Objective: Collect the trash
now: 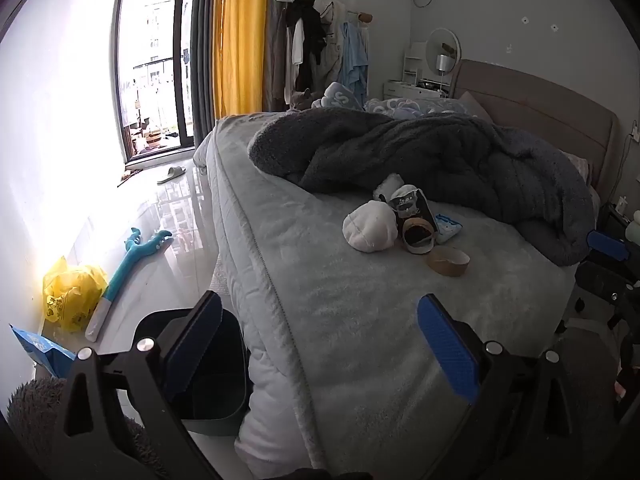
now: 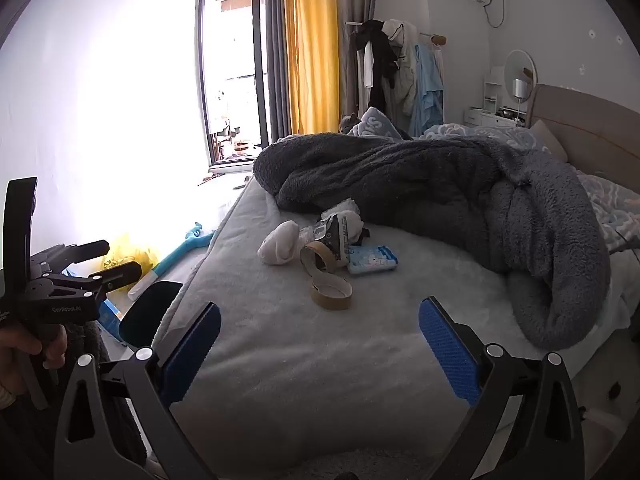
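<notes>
Both grippers, left (image 1: 320, 344) and right (image 2: 320, 344), spread wide and empty; I'd grab the nearest tape core (image 2: 332, 290) across its rim, then drop it in the bin (image 1: 212, 380).

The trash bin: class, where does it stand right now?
In the left wrist view, the trash bin stands on the floor at lower left, against the bed corner.

I see daylight come in from the window (image 1: 156, 60) at the upper left of both views. It burns the wall (image 1: 60, 100) beside it to plain white, and the floor (image 1: 160, 232) below shines with strong glare. The bed (image 2: 300, 340) in the middle is evenly lit and sharp enough. The lower corners are dark. The fisheye bends straight lines near the edges, and a black rim closes each frame.
</notes>
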`<state>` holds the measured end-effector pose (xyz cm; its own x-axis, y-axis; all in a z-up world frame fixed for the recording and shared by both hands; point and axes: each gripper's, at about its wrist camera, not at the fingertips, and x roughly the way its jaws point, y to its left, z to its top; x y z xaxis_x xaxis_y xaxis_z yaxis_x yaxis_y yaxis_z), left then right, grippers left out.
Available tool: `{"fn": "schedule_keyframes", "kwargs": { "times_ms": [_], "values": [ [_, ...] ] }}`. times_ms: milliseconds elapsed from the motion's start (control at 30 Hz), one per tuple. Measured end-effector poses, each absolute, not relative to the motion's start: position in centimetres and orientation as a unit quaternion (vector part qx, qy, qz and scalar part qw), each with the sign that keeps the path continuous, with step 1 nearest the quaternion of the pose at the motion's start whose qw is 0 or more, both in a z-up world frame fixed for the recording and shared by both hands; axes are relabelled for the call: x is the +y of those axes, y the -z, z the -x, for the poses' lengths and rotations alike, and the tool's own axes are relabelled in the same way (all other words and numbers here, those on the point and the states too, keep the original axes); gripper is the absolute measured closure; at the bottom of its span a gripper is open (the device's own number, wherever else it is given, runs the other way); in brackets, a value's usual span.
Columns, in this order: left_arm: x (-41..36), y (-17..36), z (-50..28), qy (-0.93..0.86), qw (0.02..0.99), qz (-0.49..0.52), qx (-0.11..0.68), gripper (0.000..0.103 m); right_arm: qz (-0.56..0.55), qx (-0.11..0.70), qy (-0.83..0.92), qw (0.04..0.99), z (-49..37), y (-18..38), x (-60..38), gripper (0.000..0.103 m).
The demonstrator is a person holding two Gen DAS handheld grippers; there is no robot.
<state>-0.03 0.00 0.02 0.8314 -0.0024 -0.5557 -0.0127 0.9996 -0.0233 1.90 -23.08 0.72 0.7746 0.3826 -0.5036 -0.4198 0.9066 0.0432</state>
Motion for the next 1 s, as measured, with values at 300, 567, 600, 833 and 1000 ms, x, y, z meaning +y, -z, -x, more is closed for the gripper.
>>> {"fn": "schedule_keyframes", "kwargs": {
  "times_ms": [300,567,600,833,1000],
  "values": [
    [-0.02,-0.02,0.02,-0.001,0.955,0.018,0.295,0.003,0.034,0.26,-0.212,0.941,-2.17,-0.27,-22.8,0.003],
    [-0.03,-0.02,0.03,-0.001,0.955,0.018,0.295,0.003,0.032,0.261,-0.213,0.941,-2.07,-0.51,-23.06,0.003],
    [-0.05,-0.04,0.04,-0.001,0.955,0.018,0.295,0.003,0.032,0.261,-0.213,0.941,-2.04,-0.54,-23.09,0.003],
    [-0.05,-0.02,0.03,-0.001,0.955,0.018,0.295,0.003,0.033,0.261,-0.213,0.941,-2.03,-0.55,-23.07,0.003],
    [-0.04,-0.02,0.03,-0.001,0.955,0.018,0.296,0.003,0.033,0.261,-0.212,0.941,-1.99,-0.56,-23.08,0.003]
  ]
}}
